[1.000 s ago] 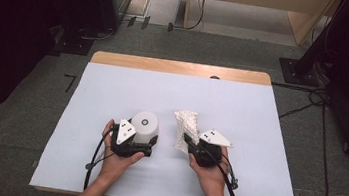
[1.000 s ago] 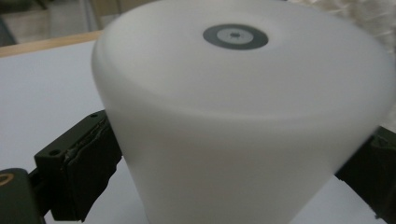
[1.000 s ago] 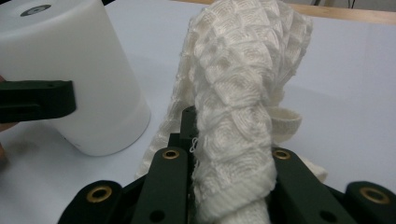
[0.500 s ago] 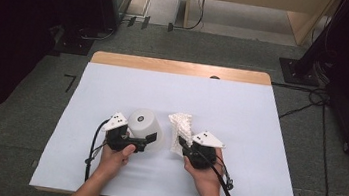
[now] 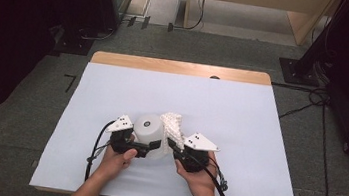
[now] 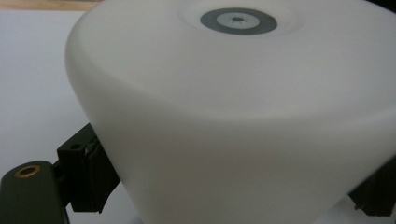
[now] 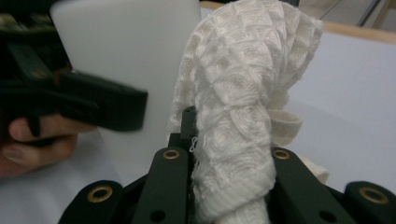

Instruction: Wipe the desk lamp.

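Observation:
A white frosted cup (image 5: 148, 131) stands upside down near the table's front middle, with a grey ring on its upturned base (image 6: 238, 20). My left gripper (image 5: 148, 148) is shut on the white cup (image 7: 126, 60), one jaw on each side of its wall. A white waffle-knit cloth (image 5: 173, 125) rises bunched from my right gripper (image 5: 174, 146), which is shut on the cloth (image 7: 238, 121). The cloth leans against the cup's right side.
A white sheet (image 5: 240, 116) covers the table, with a wooden strip (image 5: 181, 67) at the far edge. Cables (image 5: 99, 144) trail from both grippers toward the front edge. Dark equipment and floor cables surround the table.
Both grippers have drawn toward the front edge and closer together. The cup now tilts less and the cloth touches its side.

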`<state>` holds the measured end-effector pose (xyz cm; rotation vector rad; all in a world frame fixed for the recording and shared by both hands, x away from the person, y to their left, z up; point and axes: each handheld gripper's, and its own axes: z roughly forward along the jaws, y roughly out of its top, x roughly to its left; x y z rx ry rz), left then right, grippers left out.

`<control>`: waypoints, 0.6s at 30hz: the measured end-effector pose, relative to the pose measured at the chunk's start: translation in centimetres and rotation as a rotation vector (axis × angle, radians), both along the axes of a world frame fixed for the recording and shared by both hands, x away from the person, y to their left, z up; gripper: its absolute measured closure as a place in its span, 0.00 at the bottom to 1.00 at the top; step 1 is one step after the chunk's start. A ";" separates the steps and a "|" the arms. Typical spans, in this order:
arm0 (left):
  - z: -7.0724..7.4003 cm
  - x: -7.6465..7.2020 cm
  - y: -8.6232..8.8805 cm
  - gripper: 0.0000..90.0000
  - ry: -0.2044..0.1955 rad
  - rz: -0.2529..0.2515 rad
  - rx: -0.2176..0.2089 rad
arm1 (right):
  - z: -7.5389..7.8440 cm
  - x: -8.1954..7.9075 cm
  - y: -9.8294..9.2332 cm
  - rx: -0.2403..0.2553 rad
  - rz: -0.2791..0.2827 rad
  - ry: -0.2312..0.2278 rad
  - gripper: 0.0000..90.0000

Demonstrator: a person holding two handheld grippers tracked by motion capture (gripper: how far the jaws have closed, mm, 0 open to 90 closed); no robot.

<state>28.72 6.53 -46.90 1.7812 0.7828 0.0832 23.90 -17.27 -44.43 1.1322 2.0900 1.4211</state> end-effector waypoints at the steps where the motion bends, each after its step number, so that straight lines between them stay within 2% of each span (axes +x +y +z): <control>1: 0.0 -0.1 -0.2 0.10 -0.004 -0.003 0.012 | 0.4 -0.1 -0.1 0.006 0.005 -0.020 0.86; 4: -0.2 -0.3 -0.7 0.10 -0.011 -0.020 0.029 | 1.4 -0.4 -0.5 0.018 0.012 -0.061 0.86; 8: 0.2 -0.3 -0.6 0.10 -0.024 -0.013 0.026 | 1.6 -0.5 -0.5 0.006 0.011 -0.069 0.86; 16: 1.2 0.2 1.2 0.10 -0.039 0.022 -0.019 | -1.4 0.7 0.2 -0.073 0.039 0.054 0.86; 18: 1.1 0.2 1.2 0.10 -0.037 0.020 -0.013 | -1.8 0.8 0.3 -0.084 0.038 0.063 0.86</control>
